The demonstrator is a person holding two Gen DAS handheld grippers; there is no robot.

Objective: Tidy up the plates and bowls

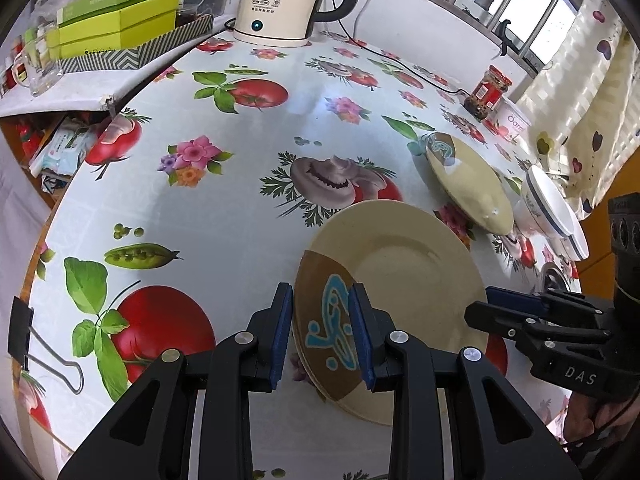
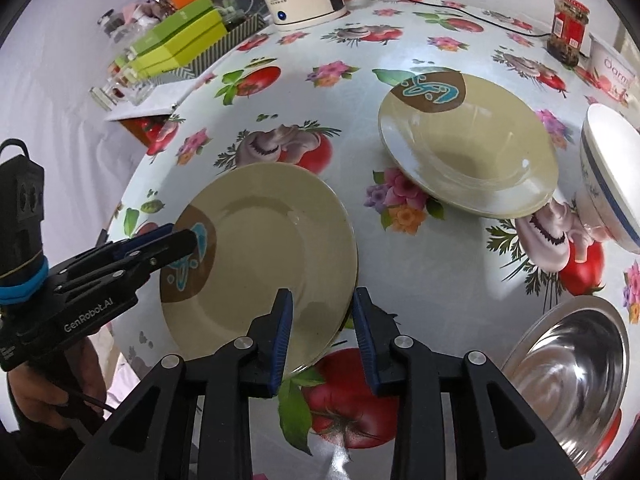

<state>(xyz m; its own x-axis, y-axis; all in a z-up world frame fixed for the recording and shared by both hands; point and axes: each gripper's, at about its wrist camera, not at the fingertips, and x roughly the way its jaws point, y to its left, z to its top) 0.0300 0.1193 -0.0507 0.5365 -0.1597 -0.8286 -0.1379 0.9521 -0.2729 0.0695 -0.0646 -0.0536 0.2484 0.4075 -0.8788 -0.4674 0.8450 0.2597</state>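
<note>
At the near edge of the table (image 1: 240, 208), the left claw (image 1: 322, 320) stands spread over the brown, blue-patterned patch of a cream plate (image 1: 408, 272). Its left pad is just beside the rim and its right pad is above the patch, and neither pad presses on it. The right claw (image 2: 322, 320) is spread too, straddling the opposite rim of the same plate, with 1 pad over the plate and 1 off its edge. The plate lies on the flowered cloth between the 2 claws, and a second rim shows under it. Beyond it sits a deeper cream plate (image 2: 472, 148) with the same pattern, well apart. A white bowl with a blue band (image 2: 612, 172) is near that, and a steel bowl (image 2: 576, 372) lies just right of the right claw. At the far side stand a kettle (image 1: 280, 0) and a red-lidded jar (image 1: 486, 92).
</note>
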